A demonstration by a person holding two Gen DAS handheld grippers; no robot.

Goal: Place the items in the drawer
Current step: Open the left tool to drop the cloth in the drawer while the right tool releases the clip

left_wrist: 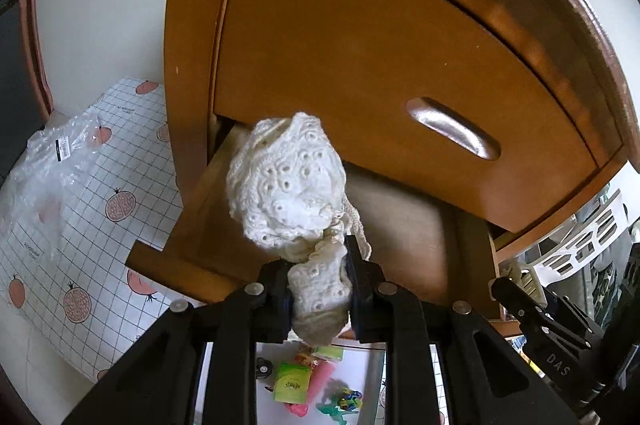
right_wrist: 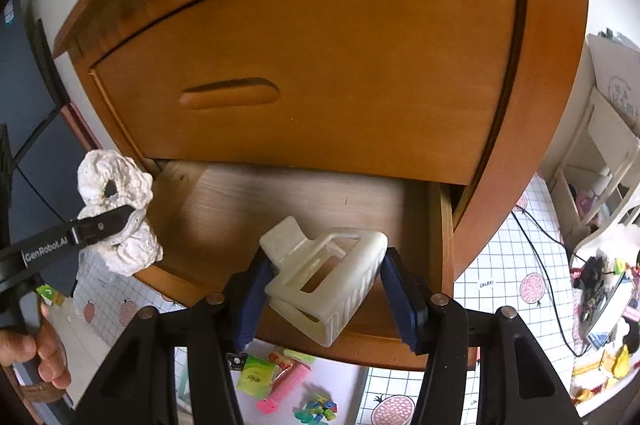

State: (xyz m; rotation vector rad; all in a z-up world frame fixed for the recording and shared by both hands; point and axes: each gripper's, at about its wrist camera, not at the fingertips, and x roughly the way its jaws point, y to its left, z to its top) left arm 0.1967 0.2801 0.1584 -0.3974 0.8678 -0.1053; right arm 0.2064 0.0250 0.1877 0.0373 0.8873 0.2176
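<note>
A white lace scrunchie (left_wrist: 288, 193) is pinched in my left gripper (left_wrist: 318, 285), which is shut on it above the left side of the open lower drawer (left_wrist: 404, 237). In the right wrist view the same scrunchie (right_wrist: 120, 209) hangs from the left gripper's fingers (right_wrist: 108, 221) over the drawer's left corner. My right gripper (right_wrist: 324, 281) is shut on a translucent cream hair claw clip (right_wrist: 324, 277), held above the front of the drawer, whose bare wooden bottom (right_wrist: 280, 197) shows beyond it.
The closed upper drawer (right_wrist: 320, 65) with a recessed handle (left_wrist: 452, 127) overhangs the open one. Below the cabinet lies a grid mat with fruit prints (left_wrist: 80, 225), small colourful items (right_wrist: 276, 377) and a crumpled plastic bag (left_wrist: 48, 165). A white rack (right_wrist: 600, 161) stands right. A hand (right_wrist: 36, 357) holds the left tool.
</note>
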